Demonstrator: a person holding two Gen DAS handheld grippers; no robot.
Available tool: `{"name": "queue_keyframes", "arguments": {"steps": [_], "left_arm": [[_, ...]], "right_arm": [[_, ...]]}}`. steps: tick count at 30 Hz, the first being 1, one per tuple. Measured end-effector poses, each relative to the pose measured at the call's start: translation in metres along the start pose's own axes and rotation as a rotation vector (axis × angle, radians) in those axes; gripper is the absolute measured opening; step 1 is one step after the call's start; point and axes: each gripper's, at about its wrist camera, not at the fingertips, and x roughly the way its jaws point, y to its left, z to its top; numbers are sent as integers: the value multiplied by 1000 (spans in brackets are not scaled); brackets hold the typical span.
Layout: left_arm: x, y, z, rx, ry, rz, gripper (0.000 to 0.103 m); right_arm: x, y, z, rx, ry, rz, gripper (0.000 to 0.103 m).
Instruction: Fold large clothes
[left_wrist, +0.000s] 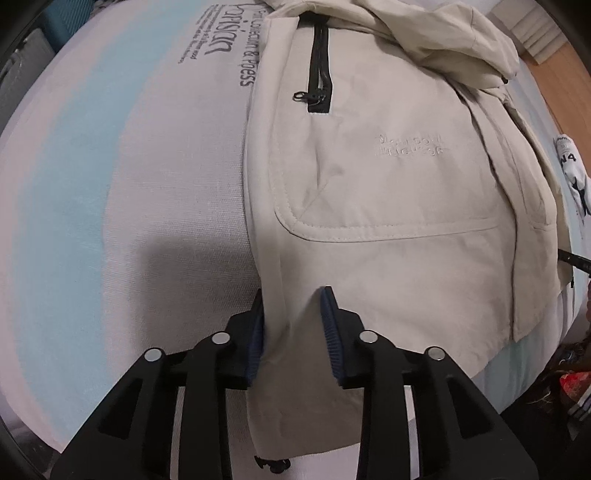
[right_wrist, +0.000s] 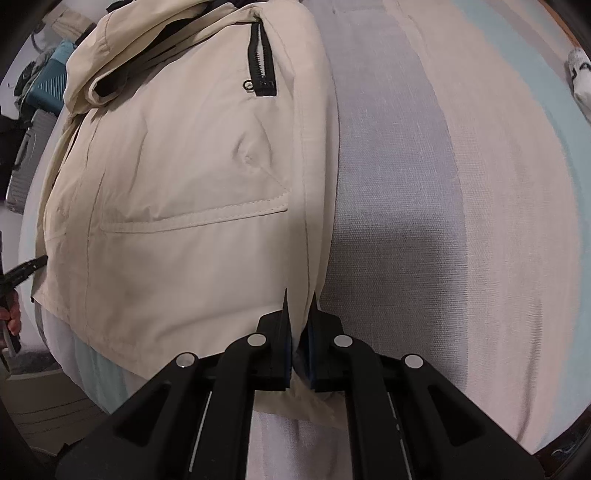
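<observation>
Underneath, the striped mattress served as the folding surface, and the beige jacket lay on it front up, hood bunched at the far end. Each tool worked a bottom corner, probably to lift the hem for a fold. The right gripper was clamped on the hem; the left gripper stood parted astride cloth, not yet squeezing.

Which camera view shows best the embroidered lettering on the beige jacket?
The left wrist view: the embroidered lettering sits in plain sight on the jacket, above the pocket flap, though too blurred to read. In the right wrist view the jacket shows no lettering, only a plain panel.
</observation>
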Motion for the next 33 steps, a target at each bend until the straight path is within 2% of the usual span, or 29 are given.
{"name": "queue_keyframes", "arguments": {"steps": [1,4,5,8,10,12,14,17,21,27,29,30,33], "left_arm": [[2,0,1,5,3,-3,36],[4,-5,2,7,18,-44,61],[5,-8,2,21,21,-37,68],[10,-22,-3,52,5,14,67],[6,-12,-5,-5,-13,5,56],[0,-4,-8,-34,-24,10,28],[-4,0,-11,-43,-29,16,14],[-6,-3,-11,-5,-27,53,2],[-5,-7,-8,12,-15,77,1],[-6,-10,-10,16,-19,102,2],[-2,-16,-5,9,-21,103,2],[5,-32,1,2,-22,102,1],[3,-32,1,-16,-15,105,1]], "right_arm": [[1,-1,0,5,1,5,7],[1,-7,-1,12,3,4,10],[1,-8,-2,13,3,3,10],[2,-8,-5,1,-4,-9,10],[2,-7,-7,-6,-13,-18,9],[1,-7,-8,-4,-18,-17,9],[3,-4,-9,-4,-22,-21,9],[3,-3,-10,14,-20,-31,10],[6,3,-6,43,-12,-42,10],[8,14,-4,16,-6,-64,10],[8,16,-3,24,-4,-60,9],[8,16,-3,32,-6,-59,9],[6,18,-2,43,-7,-81,9]]}}
